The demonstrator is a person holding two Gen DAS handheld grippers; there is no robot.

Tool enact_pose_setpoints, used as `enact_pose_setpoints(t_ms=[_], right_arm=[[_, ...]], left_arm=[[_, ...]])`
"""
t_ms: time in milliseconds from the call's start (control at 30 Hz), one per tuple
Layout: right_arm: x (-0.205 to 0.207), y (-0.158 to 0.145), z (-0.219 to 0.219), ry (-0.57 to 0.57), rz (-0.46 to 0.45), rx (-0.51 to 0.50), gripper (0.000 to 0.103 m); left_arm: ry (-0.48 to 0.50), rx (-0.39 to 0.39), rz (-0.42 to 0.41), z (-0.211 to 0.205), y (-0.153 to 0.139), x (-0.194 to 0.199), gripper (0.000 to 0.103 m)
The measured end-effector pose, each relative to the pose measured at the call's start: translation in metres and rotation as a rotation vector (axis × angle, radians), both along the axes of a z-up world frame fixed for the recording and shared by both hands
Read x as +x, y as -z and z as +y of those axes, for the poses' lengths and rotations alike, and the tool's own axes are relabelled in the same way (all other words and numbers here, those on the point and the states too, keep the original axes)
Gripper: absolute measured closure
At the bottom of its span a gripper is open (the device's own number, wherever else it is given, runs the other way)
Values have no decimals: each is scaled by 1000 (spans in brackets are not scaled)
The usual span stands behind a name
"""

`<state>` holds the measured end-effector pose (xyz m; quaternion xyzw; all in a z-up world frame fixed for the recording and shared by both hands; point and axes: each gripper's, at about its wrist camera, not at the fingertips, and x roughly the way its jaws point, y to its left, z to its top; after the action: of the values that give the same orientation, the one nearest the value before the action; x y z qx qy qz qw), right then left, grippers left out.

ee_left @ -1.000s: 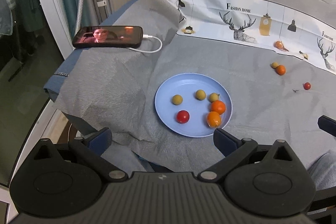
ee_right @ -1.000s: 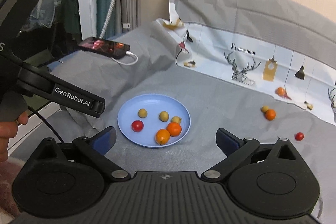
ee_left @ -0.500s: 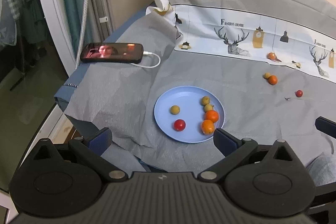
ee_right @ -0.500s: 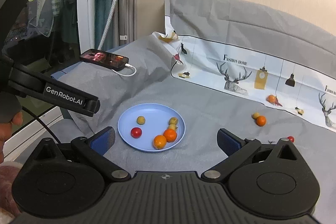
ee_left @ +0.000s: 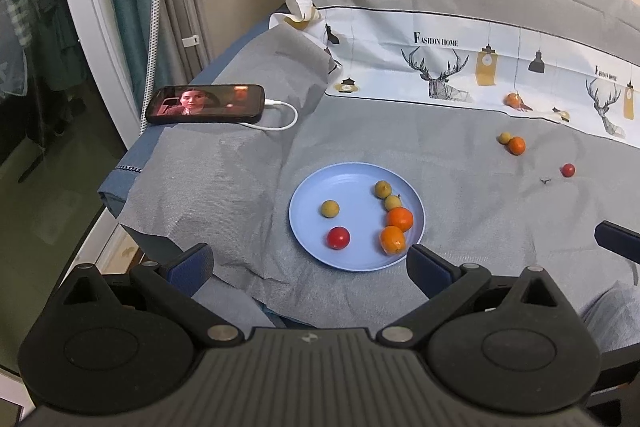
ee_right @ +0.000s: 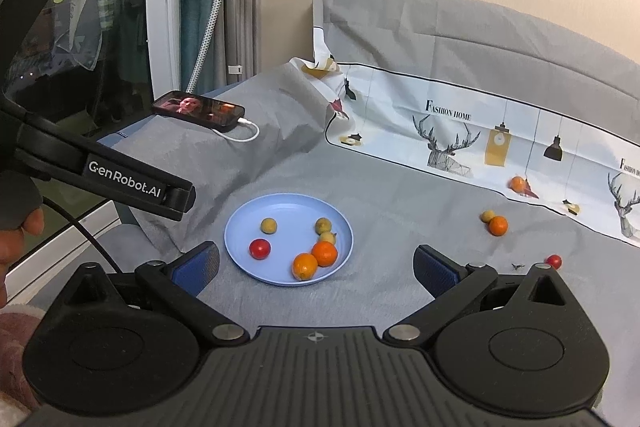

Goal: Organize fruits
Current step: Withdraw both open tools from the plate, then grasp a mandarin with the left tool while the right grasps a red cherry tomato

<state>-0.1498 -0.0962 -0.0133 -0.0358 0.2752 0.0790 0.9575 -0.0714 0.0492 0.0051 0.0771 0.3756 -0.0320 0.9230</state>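
A light blue plate sits on the grey cloth. It holds a red cherry tomato, two small oranges and three yellow-green fruits. Loose on the cloth to the right lie an orange touching a yellow-green fruit, a red tomato and another orange on the printed band. My left gripper is open and empty, near the plate's front edge. My right gripper is open and empty, back from the plate.
A phone playing video lies at the cloth's back left with a white cable. The bed edge drops off at the left. The left gripper's body reaches in at the left of the right wrist view.
Both grippers have pulled back and up, so the plate looks smaller and farther. Two yellow-green fruits on the plate rolled right, next to the oranges. Both jaws stayed open.
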Motion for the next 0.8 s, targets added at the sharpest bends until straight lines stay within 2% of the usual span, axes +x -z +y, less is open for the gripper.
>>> enact_pose_setpoints(t_ms=[500, 800], right_arm=[[15, 18, -16, 27, 65, 54, 1], [32, 41, -58, 164, 109, 121, 1]], left_arm=[[-1, 36, 58, -12, 14, 17, 0], [28, 39, 134, -45, 22, 53, 0]])
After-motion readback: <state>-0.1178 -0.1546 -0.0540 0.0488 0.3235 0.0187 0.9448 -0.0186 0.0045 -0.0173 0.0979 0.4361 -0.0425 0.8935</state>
